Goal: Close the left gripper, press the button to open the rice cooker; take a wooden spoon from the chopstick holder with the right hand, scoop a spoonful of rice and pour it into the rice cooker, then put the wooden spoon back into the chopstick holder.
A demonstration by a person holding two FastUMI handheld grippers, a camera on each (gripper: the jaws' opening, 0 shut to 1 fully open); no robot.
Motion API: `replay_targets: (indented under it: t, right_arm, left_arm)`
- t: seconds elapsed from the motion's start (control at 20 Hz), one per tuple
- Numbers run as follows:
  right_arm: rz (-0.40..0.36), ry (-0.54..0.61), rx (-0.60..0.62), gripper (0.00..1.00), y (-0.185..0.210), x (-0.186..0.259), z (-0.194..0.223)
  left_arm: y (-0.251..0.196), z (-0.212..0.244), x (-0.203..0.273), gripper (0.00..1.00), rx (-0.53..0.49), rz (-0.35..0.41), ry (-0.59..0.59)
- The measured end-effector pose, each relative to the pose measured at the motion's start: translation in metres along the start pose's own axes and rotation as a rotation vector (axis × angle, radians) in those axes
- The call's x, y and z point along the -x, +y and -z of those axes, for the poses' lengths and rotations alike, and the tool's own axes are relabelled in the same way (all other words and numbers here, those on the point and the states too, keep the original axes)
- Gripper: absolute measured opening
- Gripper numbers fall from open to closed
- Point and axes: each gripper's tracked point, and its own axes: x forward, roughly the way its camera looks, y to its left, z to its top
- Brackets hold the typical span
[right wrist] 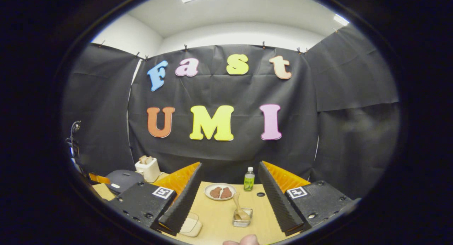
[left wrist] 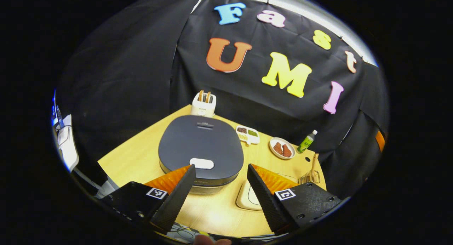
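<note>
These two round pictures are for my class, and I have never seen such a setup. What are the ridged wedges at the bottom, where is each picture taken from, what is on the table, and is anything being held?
The wedges are the fingers of two hand-held grippers; a person carries one in each hand, and a camera rides on each. The left gripper looks down on a closed rice cooker with its button. The right gripper faces a holder with a wooden spoon standing in it. On the wooden table also sit a toaster, a plate of food, a green bottle and a divided dish. Both grippers are open and hold nothing.
</note>
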Motion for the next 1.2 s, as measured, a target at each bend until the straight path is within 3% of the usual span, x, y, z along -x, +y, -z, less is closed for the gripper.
replay_targets:
  t: [0.05, 0.25, 0.3, 0.4, 0.45, 0.55, 0.7, 0.75, 0.85, 0.9, 1.15, 1.2]
  right_arm:
    - [0.006, -0.002, -0.005, 0.94, 0.008, 0.012, -0.004]
    - [-0.001, -0.006, -0.019, 1.0, 0.044, 0.063, -0.015]
    - [-0.005, -0.013, -0.019, 0.94, 0.053, 0.075, -0.017]
    - [-0.007, -0.019, -0.018, 0.94, 0.069, 0.1, -0.018]
    - [-0.011, -0.017, -0.021, 1.0, 0.078, 0.111, -0.017]
    - [-0.027, -0.015, -0.019, 1.0, 0.096, 0.133, -0.016]
    - [-0.037, -0.024, -0.019, 1.0, 0.116, 0.156, -0.019]
    - [-0.044, -0.019, -0.019, 0.94, 0.122, 0.162, -0.019]
    - [-0.05, -0.024, -0.015, 0.94, 0.128, 0.172, -0.021]
    - [-0.047, -0.028, -0.01, 1.0, 0.129, 0.175, -0.023]
    - [-0.059, -0.034, -0.002, 1.0, 0.145, 0.186, -0.024]
    - [-0.063, -0.032, -0.001, 0.94, 0.148, 0.187, -0.021]
  left_arm:
    - [-0.003, -0.006, 0.018, 0.95, -0.015, 0.019, -0.03]
    - [-0.009, -0.029, 0.086, 0.95, -0.107, 0.088, -0.163]
    - [-0.011, -0.032, 0.101, 0.95, -0.133, 0.104, -0.194]
    - [-0.018, -0.037, 0.13, 0.95, -0.171, 0.144, -0.25]
    - [-0.022, -0.037, 0.144, 0.95, -0.181, 0.164, -0.271]
    - [-0.024, -0.037, 0.167, 0.95, -0.192, 0.193, -0.306]
    - [-0.025, -0.038, 0.189, 0.95, -0.179, 0.214, -0.35]
    - [-0.023, -0.038, 0.191, 0.94, -0.159, 0.209, -0.356]
    - [-0.027, -0.034, 0.2, 0.94, -0.135, 0.233, -0.358]
    - [-0.027, -0.036, 0.204, 0.94, -0.137, 0.241, -0.368]
    - [-0.028, -0.043, 0.214, 0.94, -0.153, 0.259, -0.387]
    - [-0.027, -0.046, 0.216, 0.94, -0.156, 0.26, -0.39]
